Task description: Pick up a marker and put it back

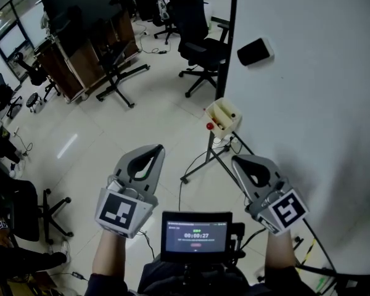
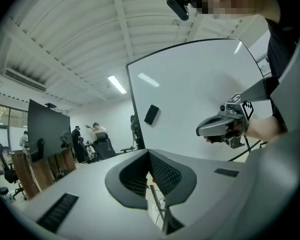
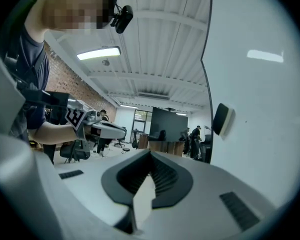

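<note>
Both the left tongs point(image 1: 153, 150) and the right tongs point(image 1: 237, 161) are pressed together with nothing between them. At their twelve o'clock, a red-capped marker point(image 1: 210, 126) sits in the tray point(image 1: 227, 108) on the whiteboard point(image 1: 308, 103), well apart from them. An eraser point(image 1: 254, 52) clings farther off at one o'clock.

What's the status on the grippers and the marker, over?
Left gripper shut, empty. Right gripper shut, empty. Red-capped marker sits in tray at whiteboard edge, not yet picked. Nothing between grippers and tray.
</note>
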`<state>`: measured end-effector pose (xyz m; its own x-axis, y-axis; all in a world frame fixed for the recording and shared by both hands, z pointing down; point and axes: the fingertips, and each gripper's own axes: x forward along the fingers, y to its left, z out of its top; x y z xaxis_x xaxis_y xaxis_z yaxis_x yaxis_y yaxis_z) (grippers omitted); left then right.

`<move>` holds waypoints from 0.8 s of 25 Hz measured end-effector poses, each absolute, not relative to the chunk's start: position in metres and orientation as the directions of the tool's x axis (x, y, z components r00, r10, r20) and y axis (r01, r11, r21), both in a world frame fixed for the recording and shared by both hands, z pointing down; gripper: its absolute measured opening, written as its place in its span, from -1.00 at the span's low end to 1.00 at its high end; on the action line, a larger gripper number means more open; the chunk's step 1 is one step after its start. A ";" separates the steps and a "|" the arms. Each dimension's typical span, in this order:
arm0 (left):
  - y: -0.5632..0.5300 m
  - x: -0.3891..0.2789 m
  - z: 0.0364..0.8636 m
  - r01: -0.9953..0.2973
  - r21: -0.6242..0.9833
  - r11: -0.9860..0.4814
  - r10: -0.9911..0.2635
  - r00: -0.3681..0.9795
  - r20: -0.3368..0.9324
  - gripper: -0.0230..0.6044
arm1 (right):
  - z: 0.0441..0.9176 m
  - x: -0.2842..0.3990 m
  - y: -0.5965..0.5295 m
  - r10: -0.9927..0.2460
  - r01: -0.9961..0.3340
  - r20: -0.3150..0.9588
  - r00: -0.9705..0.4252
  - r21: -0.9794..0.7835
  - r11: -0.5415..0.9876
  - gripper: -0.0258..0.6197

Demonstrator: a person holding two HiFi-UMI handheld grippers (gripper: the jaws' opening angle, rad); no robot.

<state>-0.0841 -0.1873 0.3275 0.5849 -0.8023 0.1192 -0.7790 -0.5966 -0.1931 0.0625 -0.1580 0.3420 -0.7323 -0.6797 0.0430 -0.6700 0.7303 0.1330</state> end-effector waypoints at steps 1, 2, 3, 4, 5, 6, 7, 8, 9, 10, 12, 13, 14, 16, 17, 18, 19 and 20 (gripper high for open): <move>-0.182 -0.090 0.329 -0.780 -0.186 -0.598 -0.802 0.586 0.117 -0.93 | 0.342 0.056 -0.154 -0.679 -0.669 0.048 -0.732 0.137 0.731 -0.89; -0.176 -0.096 0.329 -0.781 -0.181 -0.597 -0.802 0.587 0.114 -0.93 | 0.341 0.050 -0.149 -0.679 -0.668 0.052 -0.732 0.140 0.731 -0.90; -0.170 -0.103 0.328 -0.783 -0.178 -0.595 -0.803 0.586 0.109 -0.93 | 0.340 0.043 -0.145 -0.680 -0.668 0.054 -0.731 0.145 0.730 -0.90; -0.163 -0.110 0.327 -0.785 -0.177 -0.593 -0.805 0.584 0.104 -0.93 | 0.338 0.036 -0.140 -0.681 -0.668 0.056 -0.730 0.152 0.729 -0.90; -0.156 -0.119 0.325 -0.788 -0.176 -0.590 -0.807 0.583 0.096 -0.93 | 0.336 0.028 -0.134 -0.681 -0.667 0.058 -0.730 0.160 0.728 -0.89; -0.149 -0.129 0.324 -0.791 -0.174 -0.586 -0.809 0.581 0.087 -0.93 | 0.334 0.020 -0.128 -0.681 -0.665 0.060 -0.730 0.167 0.727 -0.89; -0.141 -0.139 0.322 -0.795 -0.170 -0.582 -0.813 0.578 0.075 -0.93 | 0.332 0.012 -0.121 -0.680 -0.663 0.062 -0.731 0.174 0.728 -0.90; -0.133 -0.149 0.319 -0.799 -0.166 -0.577 -0.815 0.576 0.062 -0.93 | 0.331 0.003 -0.113 -0.677 -0.659 0.066 -0.733 0.177 0.731 -0.89; -0.125 -0.158 0.317 -0.802 -0.160 -0.575 -0.816 0.576 0.048 -0.93 | 0.329 -0.004 -0.104 -0.674 -0.656 0.072 -0.735 0.179 0.734 -0.89; -0.116 -0.166 0.314 -0.804 -0.151 -0.575 -0.816 0.577 0.035 -0.93 | 0.328 -0.011 -0.096 -0.673 -0.654 0.076 -0.736 0.181 0.735 -0.90; -0.100 -0.180 0.310 -0.804 -0.129 -0.580 -0.812 0.584 0.012 -0.93 | 0.325 -0.022 -0.080 -0.679 -0.657 0.079 -0.730 0.193 0.729 -0.90; -0.093 -0.185 0.309 -0.804 -0.117 -0.583 -0.810 0.587 0.001 -0.93 | 0.324 -0.025 -0.072 -0.685 -0.661 0.081 -0.724 0.200 0.723 -0.90; -0.088 -0.188 0.309 -0.803 -0.105 -0.587 -0.807 0.590 -0.007 -0.93 | 0.325 -0.027 -0.064 -0.691 -0.665 0.084 -0.718 0.207 0.717 -0.90; -0.080 -0.188 0.313 -0.797 -0.076 -0.600 -0.798 0.602 -0.014 -0.93 | 0.327 -0.024 -0.049 -0.707 -0.677 0.098 -0.701 0.220 0.702 -0.90; -0.076 -0.186 0.316 -0.790 -0.061 -0.610 -0.791 0.612 -0.014 -0.93 | 0.329 -0.021 -0.041 -0.718 -0.687 0.106 -0.688 0.224 0.691 -0.89; -0.072 -0.184 0.317 -0.782 -0.048 -0.621 -0.783 0.622 -0.016 -0.93 | 0.329 -0.016 -0.033 -0.731 -0.699 0.113 -0.673 0.226 0.679 -0.90; -0.068 -0.181 0.318 -0.777 -0.038 -0.628 -0.777 0.629 -0.022 -0.93 | 0.329 -0.012 -0.024 -0.744 -0.712 0.118 -0.658 0.224 0.666 -0.90; -0.063 -0.180 0.315 -0.777 -0.029 -0.629 -0.776 0.630 -0.035 -0.93 | 0.328 -0.007 -0.016 -0.755 -0.724 0.121 -0.644 0.220 0.653 -0.90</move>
<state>-0.1798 -0.0626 0.3155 0.6297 -0.7761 -0.0354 -0.7769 -0.6290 -0.0287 -0.0067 -0.0164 0.3285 -0.6442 -0.7552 0.1209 -0.7244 0.6532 0.2205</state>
